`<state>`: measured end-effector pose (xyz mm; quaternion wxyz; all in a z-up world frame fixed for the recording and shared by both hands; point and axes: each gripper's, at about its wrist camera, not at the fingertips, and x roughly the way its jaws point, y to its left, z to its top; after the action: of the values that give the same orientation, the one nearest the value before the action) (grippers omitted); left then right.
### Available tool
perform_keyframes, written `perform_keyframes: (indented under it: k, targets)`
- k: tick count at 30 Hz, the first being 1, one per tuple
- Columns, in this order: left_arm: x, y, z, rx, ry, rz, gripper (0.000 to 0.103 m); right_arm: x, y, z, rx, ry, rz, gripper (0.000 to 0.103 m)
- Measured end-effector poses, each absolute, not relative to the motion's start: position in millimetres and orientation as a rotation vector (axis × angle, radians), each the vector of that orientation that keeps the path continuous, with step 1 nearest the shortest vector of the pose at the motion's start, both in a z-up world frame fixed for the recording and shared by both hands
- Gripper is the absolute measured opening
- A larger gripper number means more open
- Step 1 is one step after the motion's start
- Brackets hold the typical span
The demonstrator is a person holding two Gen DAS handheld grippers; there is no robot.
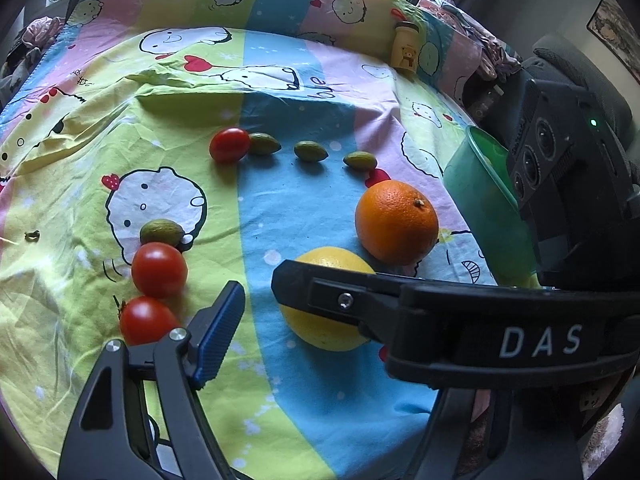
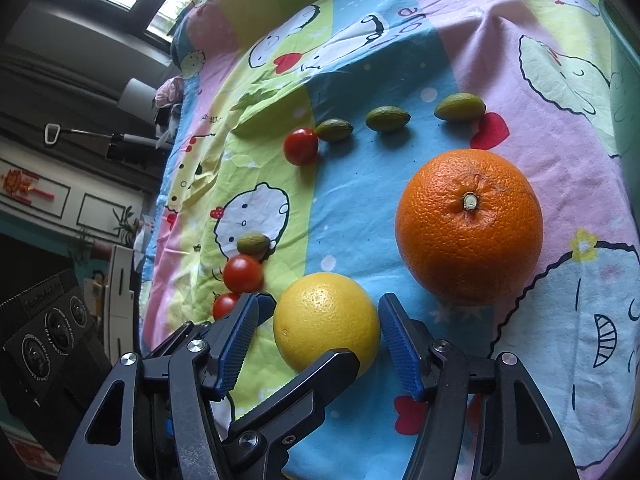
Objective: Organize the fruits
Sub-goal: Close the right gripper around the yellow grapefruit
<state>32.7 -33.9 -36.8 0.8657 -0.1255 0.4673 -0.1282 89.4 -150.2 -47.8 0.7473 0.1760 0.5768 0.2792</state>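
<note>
Right tongs (image 2: 320,332) apart, straddling lemon (image 2: 326,322); left tongs (image 1: 256,296) apart beside it.

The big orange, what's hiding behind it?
Behind the orange lies a green fruit beside a printed red heart, on the cartoon cloth. The cloth right under the orange is covered.

Both wrist views angled steeply down, close over cartoon-print cloth (image 1: 168,92). Left camera sits further back; right nearer. Shared: orange (image 2: 468,228), yellow citrus (image 2: 324,336), cherry tomatoes.
</note>
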Motion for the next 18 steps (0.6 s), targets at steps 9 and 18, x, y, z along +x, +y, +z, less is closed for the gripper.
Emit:
perform_keyframes:
  k: [9,18]
  targets:
    - [33.0,-34.8,-39.3,-0.296,0.984,-0.301,0.065,91.5,-150.4,-52.3,0.405,1.269,0.626,0.065]
    - [31.5,-37.2,-38.4,-0.287,0.978,-0.307,0.057,91.1,-146.5,-51.4,0.369,1.255,0.638,0.065]
